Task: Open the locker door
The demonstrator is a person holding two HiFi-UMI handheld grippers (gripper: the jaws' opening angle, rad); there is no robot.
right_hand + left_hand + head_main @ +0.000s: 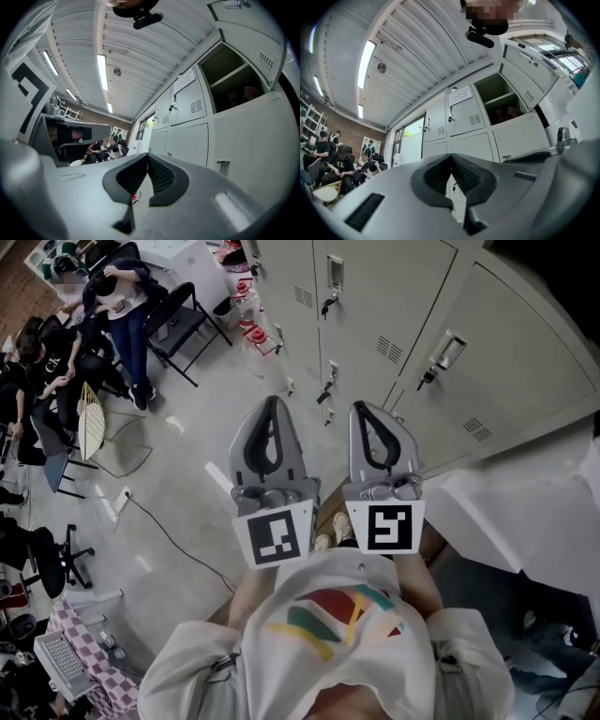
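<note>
Two grippers show in the head view, the left gripper (274, 401) and the right gripper (362, 409). Both are pinched fully together, hold nothing, and sit well apart from the swung-out locker door (525, 352).

The left gripper view adds what the head view lacks: a dark open compartment (499, 98) just beside that door.

The right gripper view looks into the same compartment from nearer. If this is the door meant, the opening looks done. The neighbouring doors beside it remain closed.
</note>
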